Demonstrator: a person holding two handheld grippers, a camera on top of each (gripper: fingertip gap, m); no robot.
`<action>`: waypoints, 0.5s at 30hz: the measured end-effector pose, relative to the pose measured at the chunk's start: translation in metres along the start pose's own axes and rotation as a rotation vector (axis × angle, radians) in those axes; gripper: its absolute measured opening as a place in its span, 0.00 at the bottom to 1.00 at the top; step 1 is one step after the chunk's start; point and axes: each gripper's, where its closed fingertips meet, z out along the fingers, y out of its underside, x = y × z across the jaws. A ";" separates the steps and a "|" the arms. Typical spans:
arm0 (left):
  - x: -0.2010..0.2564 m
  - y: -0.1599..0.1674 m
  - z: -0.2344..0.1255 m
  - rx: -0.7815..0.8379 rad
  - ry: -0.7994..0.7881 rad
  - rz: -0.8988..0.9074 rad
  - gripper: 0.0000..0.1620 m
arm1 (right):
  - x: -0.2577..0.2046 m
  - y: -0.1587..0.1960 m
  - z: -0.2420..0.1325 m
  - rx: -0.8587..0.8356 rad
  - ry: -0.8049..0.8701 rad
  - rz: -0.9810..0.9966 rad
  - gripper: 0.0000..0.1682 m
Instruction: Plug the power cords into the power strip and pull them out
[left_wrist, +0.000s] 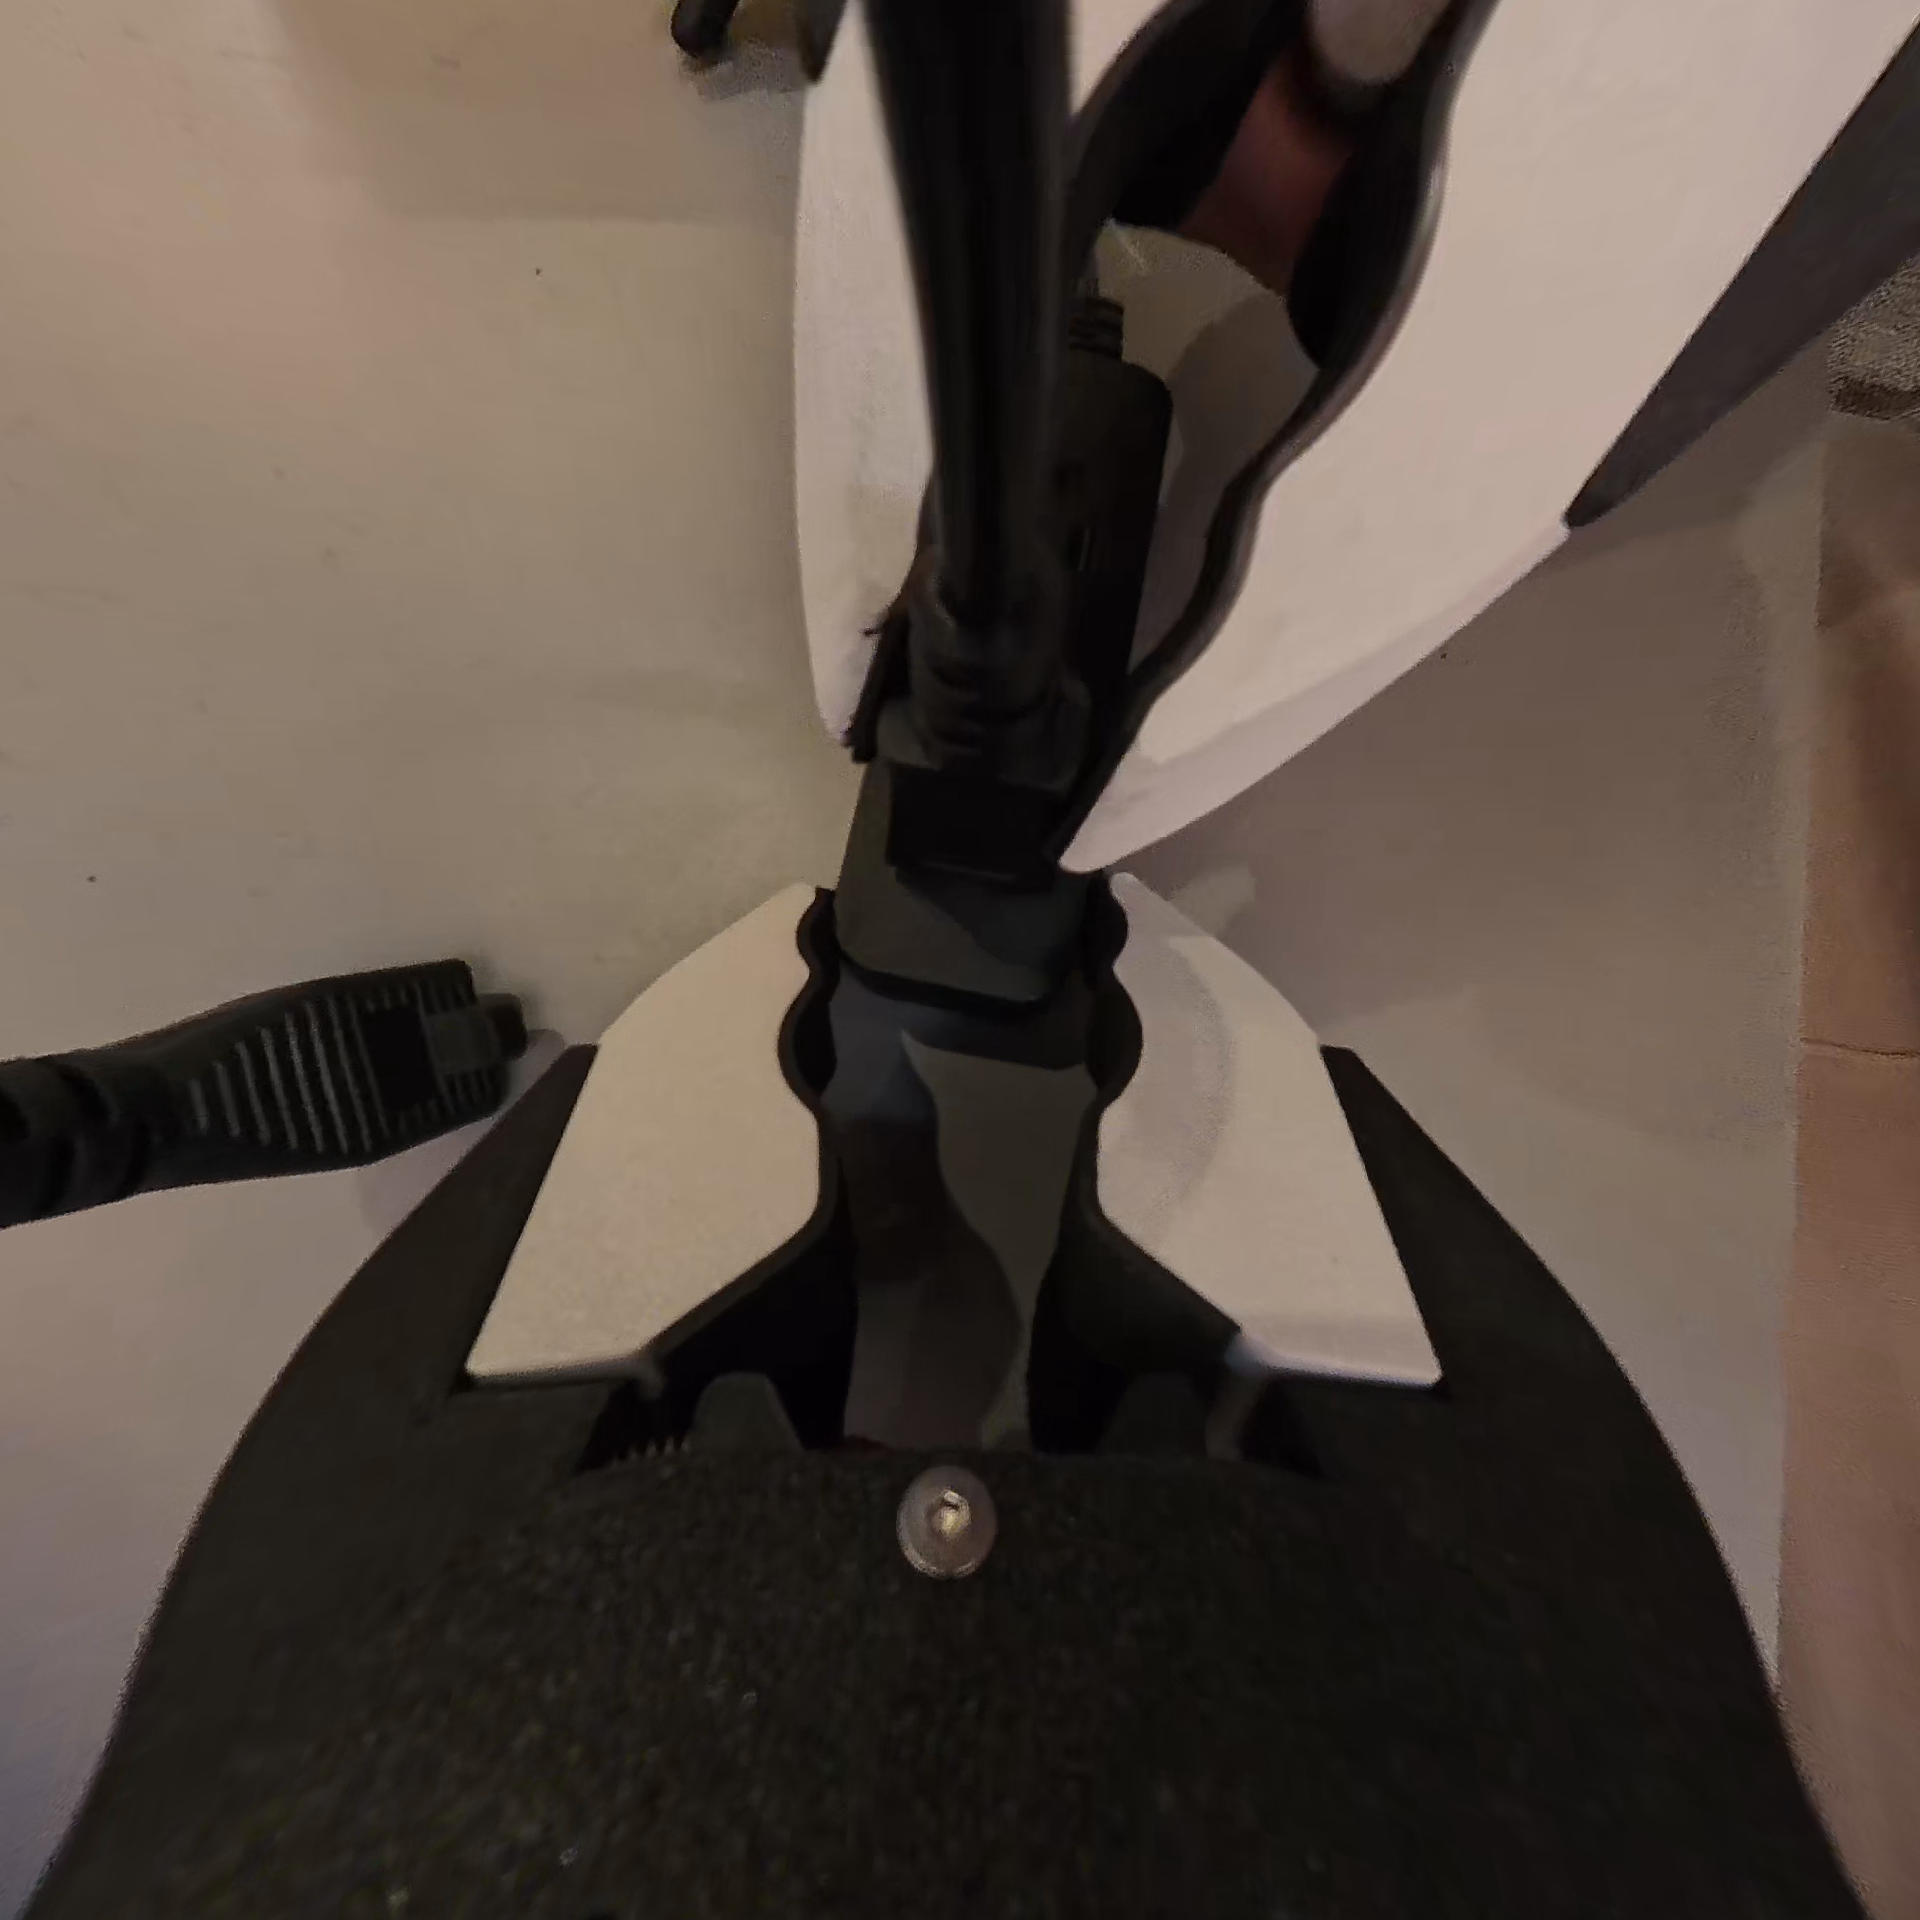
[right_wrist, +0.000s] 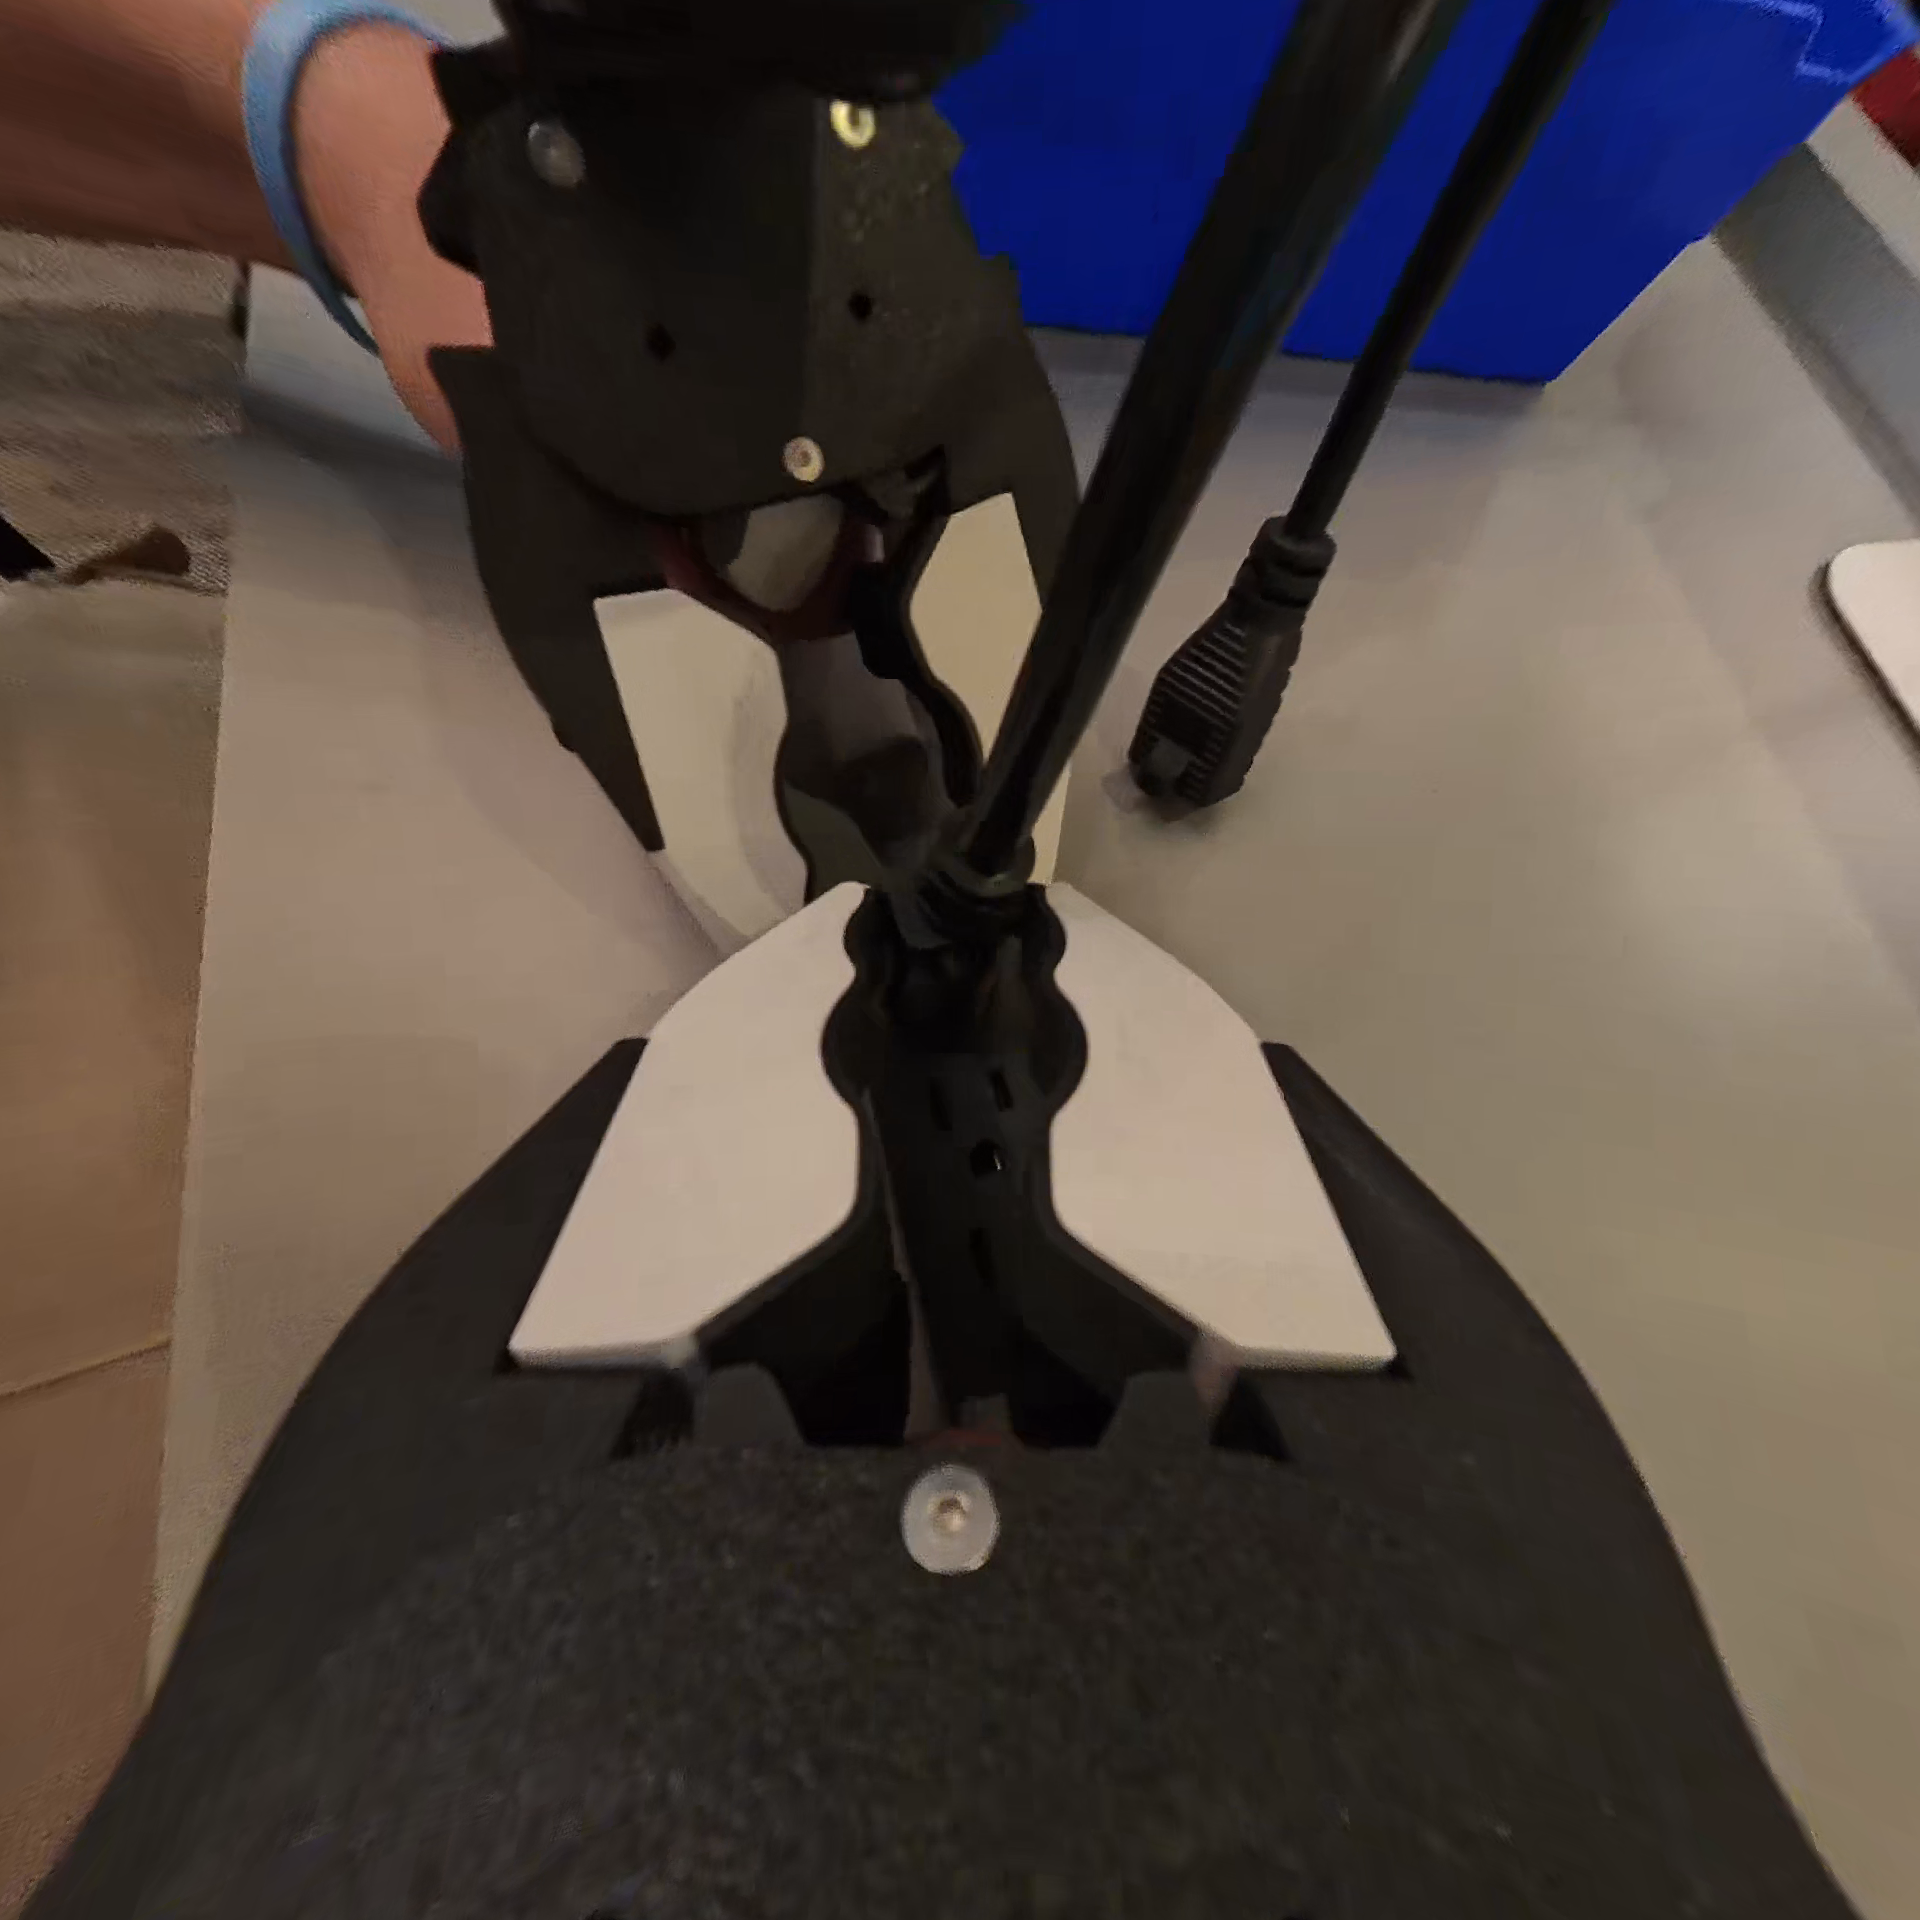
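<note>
Black power strip (left_wrist: 940, 997) is pinched in the left gripper (left_wrist: 956, 935), right gripper (right_wrist: 951, 935) fingers clamped on a plug (right_wrist: 951, 925) seated in it, while a second cord (right_wrist: 1221, 686) lies unplugged on the worktop (right_wrist: 1507, 935), so probably halfway.

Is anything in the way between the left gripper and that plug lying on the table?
Nothing visible. The loose plug lies on bare table right beside the left gripper. But that gripper is shut on the power strip, so it isn't free to grab the plug.
</note>
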 end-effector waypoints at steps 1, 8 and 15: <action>0.001 0.000 0.000 0.001 0.004 0.004 0.29 | -0.001 0.001 -0.001 0.001 0.002 -0.005 0.15; 0.002 0.000 0.001 -0.009 0.016 0.000 0.29 | 0.000 -0.002 0.003 0.048 -0.104 0.131 0.15; 0.003 -0.002 0.003 -0.008 0.025 -0.002 0.29 | -0.002 0.003 -0.004 0.029 -0.089 0.098 0.15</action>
